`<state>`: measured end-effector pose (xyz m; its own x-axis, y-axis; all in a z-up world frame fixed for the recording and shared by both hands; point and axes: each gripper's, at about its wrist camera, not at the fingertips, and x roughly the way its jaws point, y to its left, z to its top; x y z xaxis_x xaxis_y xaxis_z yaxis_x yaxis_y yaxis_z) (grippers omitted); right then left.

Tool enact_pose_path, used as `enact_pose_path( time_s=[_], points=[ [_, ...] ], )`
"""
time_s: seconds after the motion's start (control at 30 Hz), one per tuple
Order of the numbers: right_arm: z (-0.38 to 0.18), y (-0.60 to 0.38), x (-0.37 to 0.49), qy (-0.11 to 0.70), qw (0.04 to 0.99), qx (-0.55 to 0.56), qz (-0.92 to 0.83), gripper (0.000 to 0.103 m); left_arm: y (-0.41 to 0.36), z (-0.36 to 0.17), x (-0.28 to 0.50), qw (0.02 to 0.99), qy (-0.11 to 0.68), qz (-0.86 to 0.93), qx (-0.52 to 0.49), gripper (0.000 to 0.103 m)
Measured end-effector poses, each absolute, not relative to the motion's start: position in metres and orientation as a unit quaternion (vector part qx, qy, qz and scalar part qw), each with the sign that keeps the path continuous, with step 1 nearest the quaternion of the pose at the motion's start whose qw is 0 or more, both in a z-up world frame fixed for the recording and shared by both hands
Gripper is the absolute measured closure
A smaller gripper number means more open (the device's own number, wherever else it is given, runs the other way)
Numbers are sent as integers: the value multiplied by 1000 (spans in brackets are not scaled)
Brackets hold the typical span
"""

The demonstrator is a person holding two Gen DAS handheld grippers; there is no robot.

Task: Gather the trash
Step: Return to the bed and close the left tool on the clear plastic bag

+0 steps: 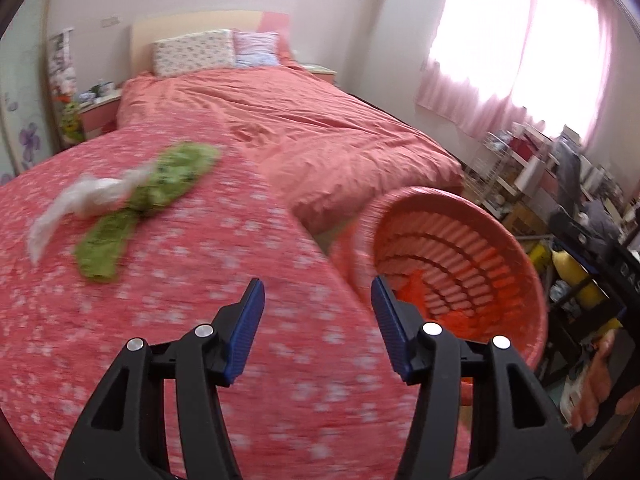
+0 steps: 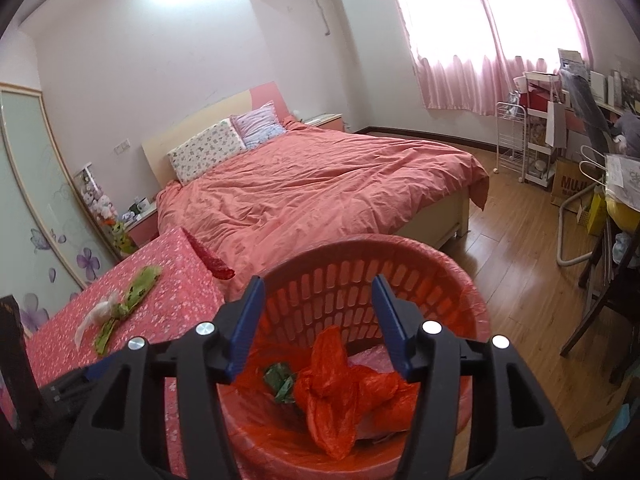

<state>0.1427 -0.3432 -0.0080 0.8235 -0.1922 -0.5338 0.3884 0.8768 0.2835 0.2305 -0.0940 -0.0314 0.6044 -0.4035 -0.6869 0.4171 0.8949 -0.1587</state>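
A green wrapper (image 1: 148, 200) and a crumpled clear plastic bag (image 1: 80, 200) lie together on the red floral tablecloth (image 1: 200, 320). They also show in the right wrist view, the wrapper (image 2: 136, 292) and the bag (image 2: 96, 314). My left gripper (image 1: 318, 304) is open and empty above the table, short of the trash. A red slotted basket (image 1: 460, 256) stands at the table's right edge. My right gripper (image 2: 318, 304) is open and empty above the basket (image 2: 360, 264), which holds an orange plastic bag (image 2: 340, 392) and a green scrap (image 2: 280, 382).
A bed with a salmon cover (image 2: 320, 184) lies beyond the table. A sliding wardrobe door (image 2: 36, 200) is at the left. Cluttered shelves and a white rack (image 2: 516, 140) stand under the curtained window. A dark chair (image 2: 608, 300) stands on the wooden floor at the right.
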Motion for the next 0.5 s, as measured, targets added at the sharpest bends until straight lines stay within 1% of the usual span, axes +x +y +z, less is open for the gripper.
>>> enact_pose_path(
  time_s=[0.27, 0.5],
  points=[
    [-9, -304, 161, 270, 940, 167, -122, 48, -14, -20, 274, 924, 361, -126, 1, 47],
    [-17, -276, 186, 288, 940, 157, -95, 48, 27, -20, 323, 931, 358, -67, -1, 47]
  ],
)
